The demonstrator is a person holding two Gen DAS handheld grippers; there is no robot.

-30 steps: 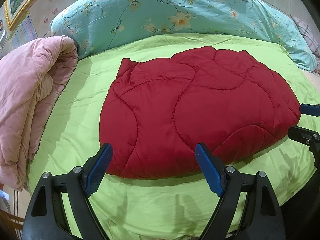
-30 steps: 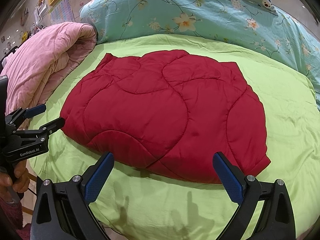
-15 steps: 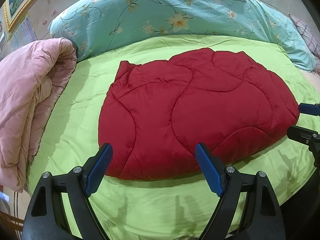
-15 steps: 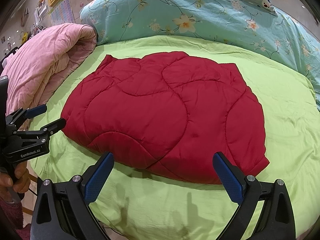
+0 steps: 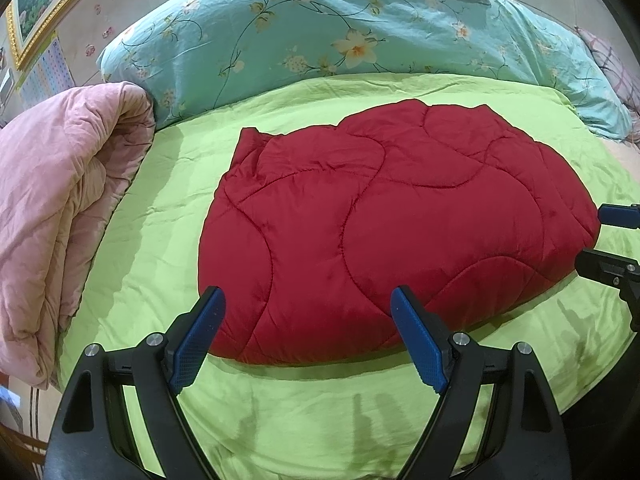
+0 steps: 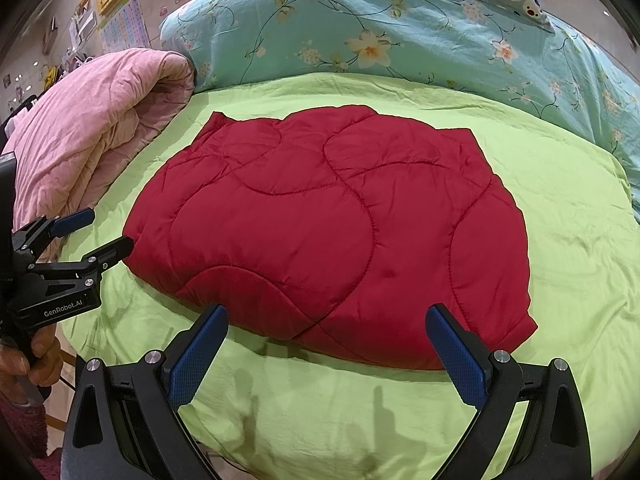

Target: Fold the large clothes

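While both the left gripper (image 5: 308, 340) and right gripper (image 6: 328, 354) hang spread wide and empty near the red quilted garment (image 5: 384, 248), a shallow pinch could catch only its slippery top layer — the fold would slump.

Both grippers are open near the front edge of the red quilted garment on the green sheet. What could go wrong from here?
1. The red garment is puffy and layered; the left gripper or right gripper may pinch only the top layer.
2. A low grab could catch the green sheet too.
3. Its slick fabric may slide while folding.
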